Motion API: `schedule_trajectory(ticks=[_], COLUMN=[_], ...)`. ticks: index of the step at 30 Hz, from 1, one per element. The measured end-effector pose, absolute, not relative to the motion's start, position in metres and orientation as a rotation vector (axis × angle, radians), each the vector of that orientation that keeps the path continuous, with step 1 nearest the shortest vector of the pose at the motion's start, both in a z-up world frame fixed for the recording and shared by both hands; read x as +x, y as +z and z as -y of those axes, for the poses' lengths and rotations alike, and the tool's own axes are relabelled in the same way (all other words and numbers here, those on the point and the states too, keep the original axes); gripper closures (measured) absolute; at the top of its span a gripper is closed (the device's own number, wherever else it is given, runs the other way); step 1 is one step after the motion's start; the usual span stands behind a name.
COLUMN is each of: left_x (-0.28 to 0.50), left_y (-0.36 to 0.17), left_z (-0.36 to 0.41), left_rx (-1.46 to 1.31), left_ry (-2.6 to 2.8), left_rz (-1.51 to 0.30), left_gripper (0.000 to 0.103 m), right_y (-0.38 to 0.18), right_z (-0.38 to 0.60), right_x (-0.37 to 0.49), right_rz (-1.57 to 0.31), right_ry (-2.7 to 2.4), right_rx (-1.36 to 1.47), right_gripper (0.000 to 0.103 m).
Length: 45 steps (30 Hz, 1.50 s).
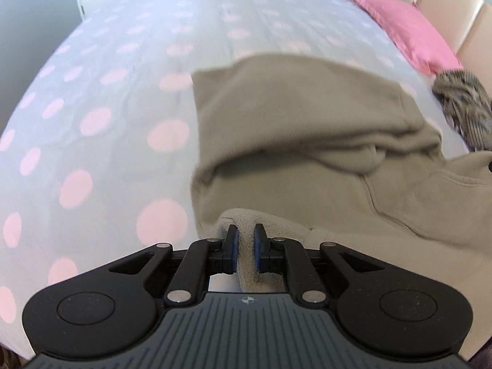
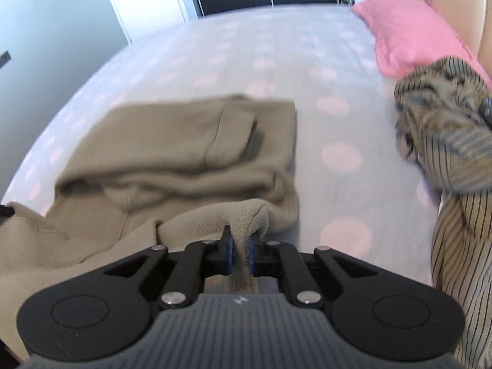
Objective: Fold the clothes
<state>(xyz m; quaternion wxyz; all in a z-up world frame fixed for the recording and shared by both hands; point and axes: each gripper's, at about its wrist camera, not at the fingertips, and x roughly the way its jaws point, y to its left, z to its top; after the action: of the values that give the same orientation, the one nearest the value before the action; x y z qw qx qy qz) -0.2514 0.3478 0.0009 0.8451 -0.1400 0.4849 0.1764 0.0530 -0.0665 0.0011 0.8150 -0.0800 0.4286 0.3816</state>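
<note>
A beige fleece garment (image 1: 295,129) lies on the bed, its far part folded flat and its near part lifted. My left gripper (image 1: 245,247) is shut on the near left edge of the fleece. In the right wrist view the same beige fleece garment (image 2: 184,153) spreads ahead and to the left, and my right gripper (image 2: 240,253) is shut on its near right edge. Both pinched edges show the fluffy inner side. A crumpled striped shirt (image 2: 452,141) lies to the right of the fleece, and it also shows in the left wrist view (image 1: 467,107).
The bed sheet (image 1: 123,92) is white with pink dots. A pink pillow (image 2: 412,33) lies at the far right against a cream headboard (image 1: 449,12). A white door (image 2: 144,3) and dark cabinets stand beyond the bed's far edge.
</note>
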Motion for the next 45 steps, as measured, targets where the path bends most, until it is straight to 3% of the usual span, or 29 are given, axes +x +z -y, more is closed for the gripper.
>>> schedule_trajectory(ticks=[8, 20, 22, 24, 25, 28, 30, 35, 45], left_x=[-0.224, -0.180, -0.174, -0.168, -0.166, -0.173, -0.181, -0.200, -0.219], left_y=[0.005, -0.048, -0.055, -0.063, -0.067, -0.059, -0.052, -0.033, -0.028], left_z=[-0.379, -0.403, -0.400, -0.396, -0.394, -0.384, -0.373, -0.341, -0.248], left_rx=[-0.290, -0.190, -0.152, -0.114, -0.095, -0.062, -0.021, 0.080, 0.336], left_ry=[0.436, 0.464, 0.469, 0.474, 0.477, 0.487, 0.488, 0.472, 0.297], left_rz=[-0.924, -1.023, -1.038, -1.052, -1.059, -1.039, -1.019, -0.954, -0.814], left_gripper=[0.095, 0.095, 0.094, 0.094, 0.093, 0.092, 0.089, 0.064, 0.058], right_y=[0.002, -0.060, -0.063, -0.063, -0.063, -0.057, -0.047, -0.030, -0.030], right_z=[0.031, -0.016, -0.018, -0.017, -0.014, -0.004, -0.001, 0.003, 0.008], right_x=[0.088, 0.141, 0.142, 0.143, 0.144, 0.143, 0.132, 0.096, 0.009], right_rz=[-0.791, -0.883, -0.894, -0.898, -0.896, -0.907, -0.863, -0.690, -0.396], right_ry=[0.809, 0.770, 0.756, 0.727, 0.714, 0.717, 0.724, 0.704, 0.851], right_rx=[-0.172, -0.220, -0.221, -0.218, -0.214, -0.161, -0.185, -0.330, -0.600], right_gripper=[0.092, 0.091, 0.088, 0.067, 0.063, 0.060, 0.060, 0.057, 0.056])
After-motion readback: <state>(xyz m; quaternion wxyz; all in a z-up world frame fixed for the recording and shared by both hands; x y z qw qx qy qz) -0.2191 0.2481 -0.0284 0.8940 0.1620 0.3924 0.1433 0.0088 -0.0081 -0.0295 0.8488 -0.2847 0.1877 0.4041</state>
